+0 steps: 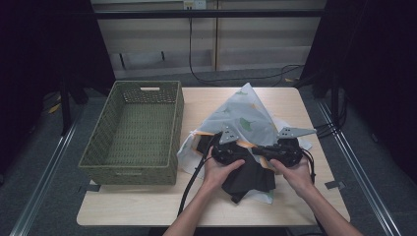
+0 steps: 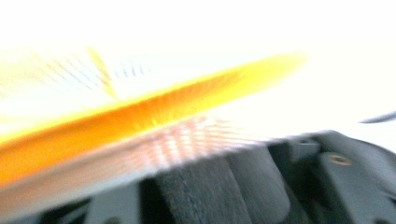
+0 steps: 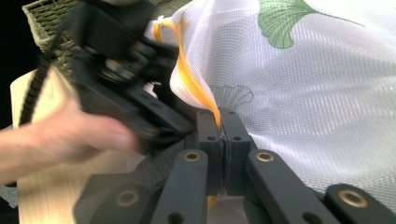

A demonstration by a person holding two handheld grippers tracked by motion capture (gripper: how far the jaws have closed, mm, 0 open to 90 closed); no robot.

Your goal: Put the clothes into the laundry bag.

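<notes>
The right gripper (image 3: 219, 122) has its two black jaws pressed together on the orange trim (image 3: 189, 74) of a white mesh laundry bag (image 1: 246, 118) printed with green leaves — in the right gripper view the orange band runs straight down into the seam between the pads, so that grip is firm. Just beside it, on the basket side, the left gripper (image 1: 227, 153) is blurred in every picture; its own view gives a smear of orange edge and white mesh close above the jaws, and the jaws look parted, with the trim near them but not visibly pinched, so I judge it has let go or is re-gripping rather than holding. Both grippers sit low over the table (image 1: 147, 206), at the mouth of the bag, where a dark garment (image 1: 248, 179) spills out of the opening toward the person's side. The bag itself lies on the table to the right of the green woven basket (image 1: 133, 130), apart from it, its far corner peaked up. As to progress: the work appears to be getting the dark garment into the mesh bag, and it is roughly midway — part of the cloth is under the mesh, much of it lies outside. The basket holds nothing that I can see, so any move of the bag into it is not yet done
</notes>
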